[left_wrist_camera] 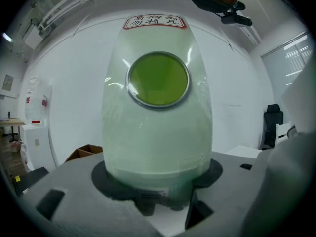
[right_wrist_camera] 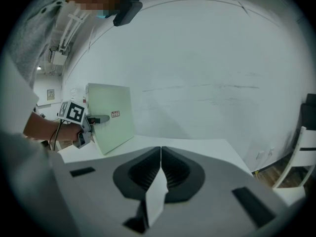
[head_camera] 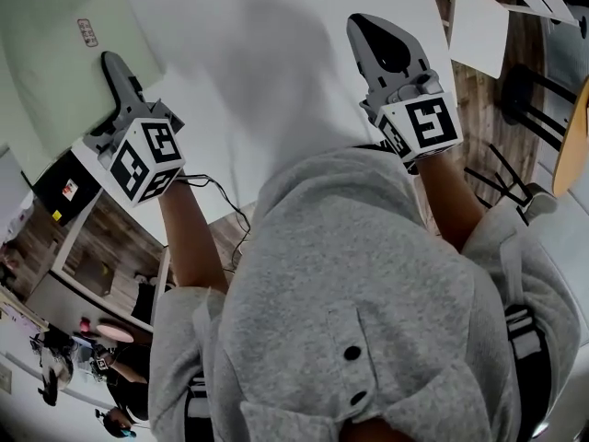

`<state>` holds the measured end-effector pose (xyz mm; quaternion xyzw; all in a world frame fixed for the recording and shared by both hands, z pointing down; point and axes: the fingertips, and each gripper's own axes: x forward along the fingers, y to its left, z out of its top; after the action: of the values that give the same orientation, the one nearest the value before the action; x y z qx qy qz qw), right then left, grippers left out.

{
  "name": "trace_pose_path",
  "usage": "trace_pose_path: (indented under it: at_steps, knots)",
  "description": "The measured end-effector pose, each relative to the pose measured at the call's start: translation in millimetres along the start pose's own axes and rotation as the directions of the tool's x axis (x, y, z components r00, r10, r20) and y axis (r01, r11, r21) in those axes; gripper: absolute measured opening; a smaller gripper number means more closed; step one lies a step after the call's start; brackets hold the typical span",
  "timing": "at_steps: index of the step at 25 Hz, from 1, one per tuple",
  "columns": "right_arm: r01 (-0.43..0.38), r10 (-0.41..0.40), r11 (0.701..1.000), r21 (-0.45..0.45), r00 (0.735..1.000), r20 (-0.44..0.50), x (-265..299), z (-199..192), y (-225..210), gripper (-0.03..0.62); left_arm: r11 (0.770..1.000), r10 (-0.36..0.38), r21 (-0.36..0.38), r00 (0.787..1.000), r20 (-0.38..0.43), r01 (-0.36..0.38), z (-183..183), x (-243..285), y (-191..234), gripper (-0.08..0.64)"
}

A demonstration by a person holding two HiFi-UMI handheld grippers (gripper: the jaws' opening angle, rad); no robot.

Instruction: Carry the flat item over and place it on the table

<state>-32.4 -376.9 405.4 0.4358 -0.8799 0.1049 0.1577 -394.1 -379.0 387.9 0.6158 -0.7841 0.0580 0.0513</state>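
The flat item is a pale green board with a small red-framed label, held at the left edge of the white table. My left gripper is shut on it, one long jaw lying across its face. In the left gripper view the green board fills the space between the jaws. From the right gripper view the board stands tilted at the table's left end with the left gripper clamped on its edge. My right gripper hovers over the table's right side, shut with nothing in it.
A black cable hangs below the left hand. On the wooden floor to the right lie a white sheet and black chair legs. A cardboard box and a black office chair stand by the far wall.
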Motion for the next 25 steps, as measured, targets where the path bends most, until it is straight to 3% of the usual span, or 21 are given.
trace_pose_path:
  at_steps: [12,25]
  knots:
    - [-0.019,0.02,1.0,-0.013,0.999,0.033,-5.6,8.4,7.2,0.026,0.999,-0.023,0.024,1.0,-0.018,0.023,-8.3,-1.7,-3.9,0.295]
    - [-0.018,0.02,1.0,-0.02,0.997,0.072,-23.6,17.6,13.8,0.026,0.998,-0.066,-0.018,0.995,-0.074,0.065,-14.8,-20.7,-7.7,0.337]
